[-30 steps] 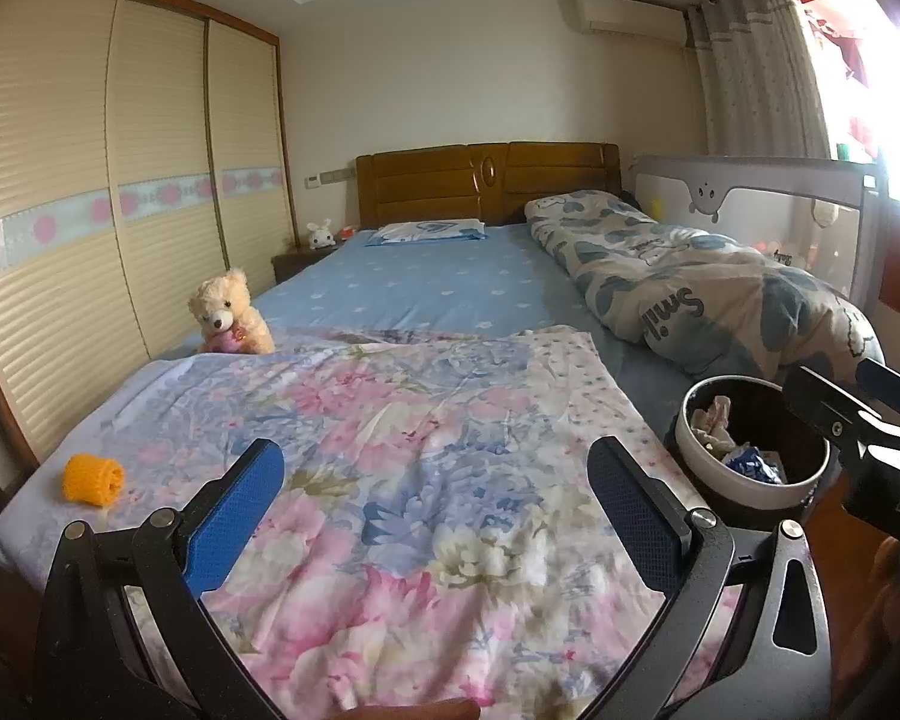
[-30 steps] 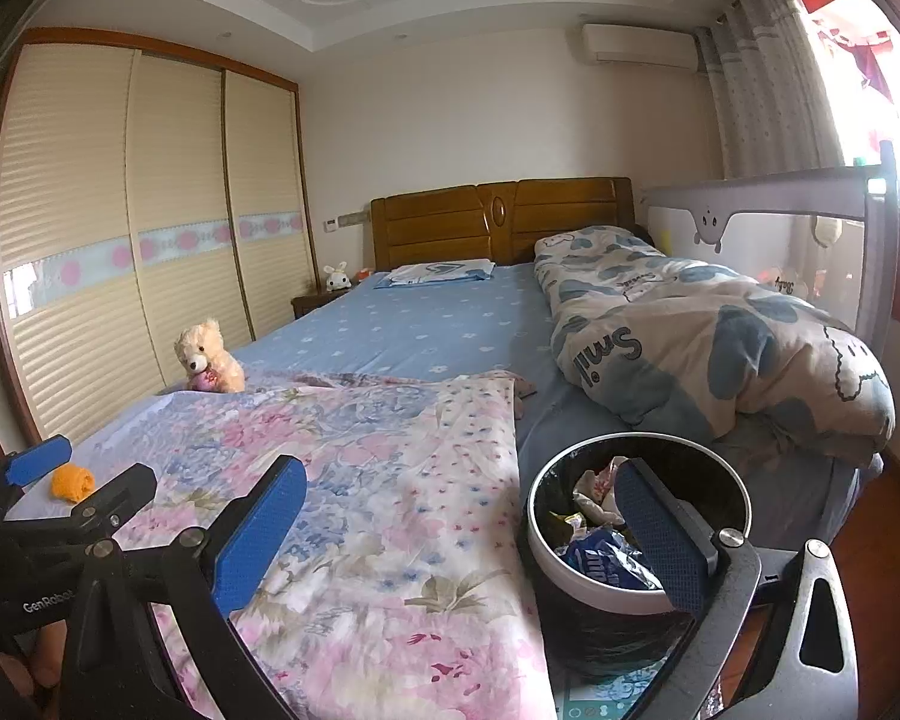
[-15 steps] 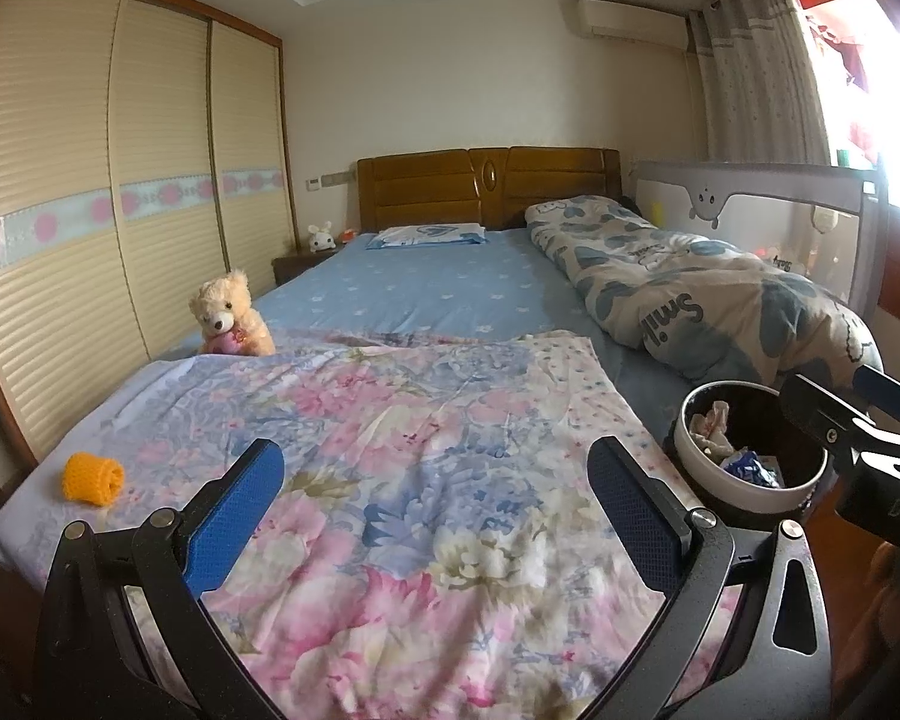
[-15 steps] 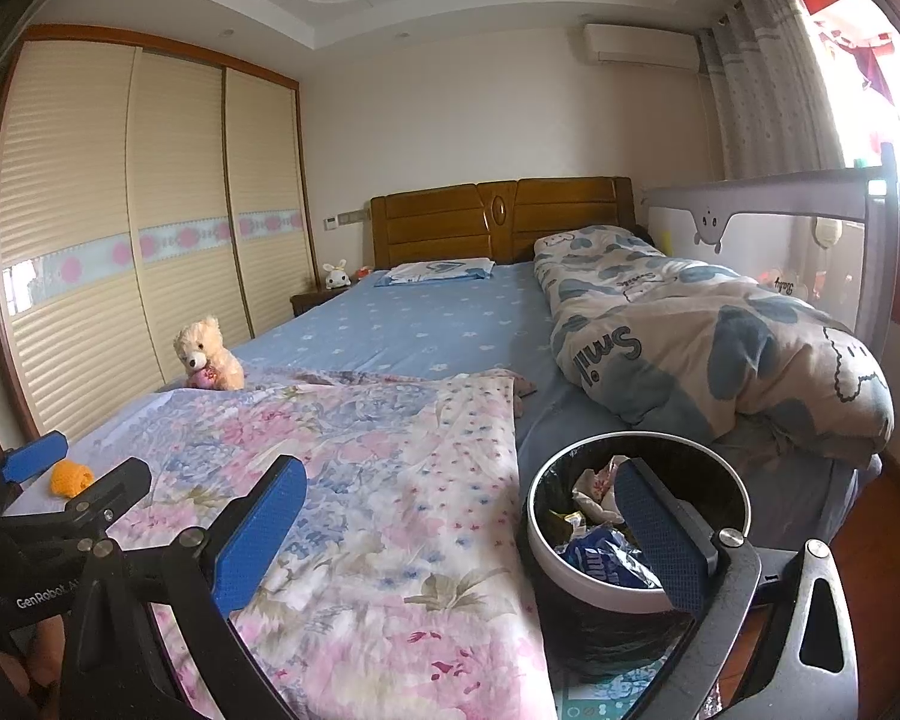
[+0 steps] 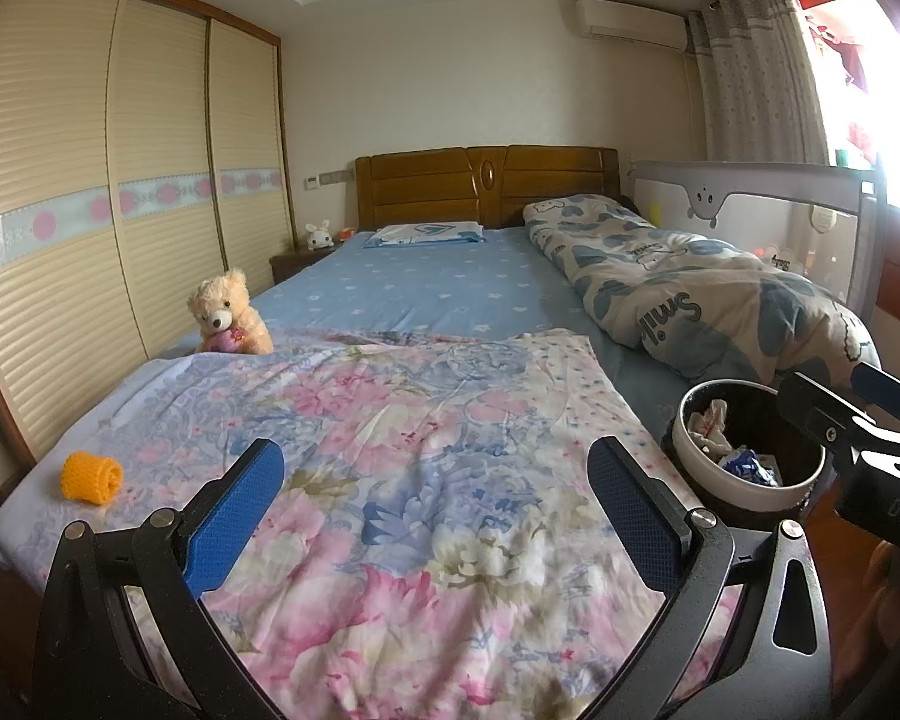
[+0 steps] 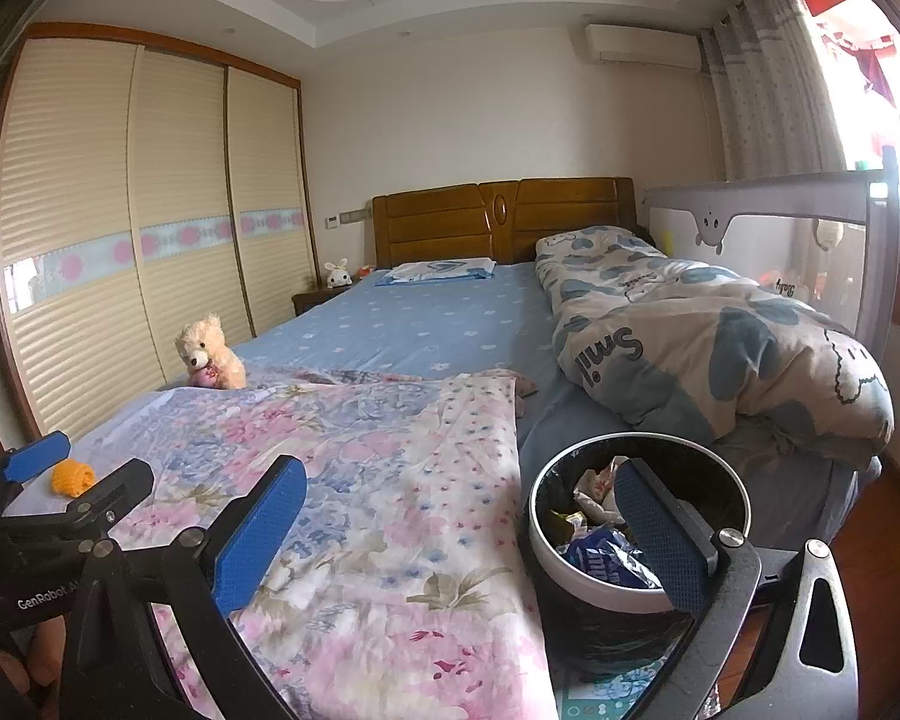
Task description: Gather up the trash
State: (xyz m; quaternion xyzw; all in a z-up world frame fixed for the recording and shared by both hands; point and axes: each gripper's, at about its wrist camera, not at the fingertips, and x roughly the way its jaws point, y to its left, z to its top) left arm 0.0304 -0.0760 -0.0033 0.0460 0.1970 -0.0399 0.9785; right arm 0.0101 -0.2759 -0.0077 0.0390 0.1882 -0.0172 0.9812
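Wardrobe [image 5: 120, 228]: three slatted sliding doors with a pink-dotted band, along the left wall.

Bed [image 5: 426, 300]: wooden headboard, blue sheet with small flowers, one flat pillow [image 5: 426, 234] at the head.

Rail [image 6: 798, 222]: grey mesh guard on the bed's right side, in front of the curtain [image 5: 756, 60].

Duvet [image 6: 708, 348]: cream with blue-grey patches, bunched along the right half of the bed.

Floral sheet [image 5: 390, 480]: pink and blue, spread flat over the foot of the bed.

Bin [image 6: 639, 585]: round, white rim, black liner, standing just beside the foot of the bed on its right. Holds crumpled paper and a blue wrapper [image 6: 606, 558].

Left tongs [image 5: 435, 510]: blue pads wide apart, nothing between them, hovering over the floral sheet.

Right tongs [image 6: 456, 534]: blue pads wide apart, nothing gripped; the right pad sits in line with the bin's mouth, the left over the floral sheet.

Teddy [image 5: 228, 315]: tan, seated upright near the bed's left edge, at the far border of the floral sheet.

Orange roll [image 5: 91, 477]: knitted, lying on the floral sheet at the near left corner, well apart from the bin.

Toy rabbit [image 5: 317, 236]: white, on the nightstand beside the headboard.
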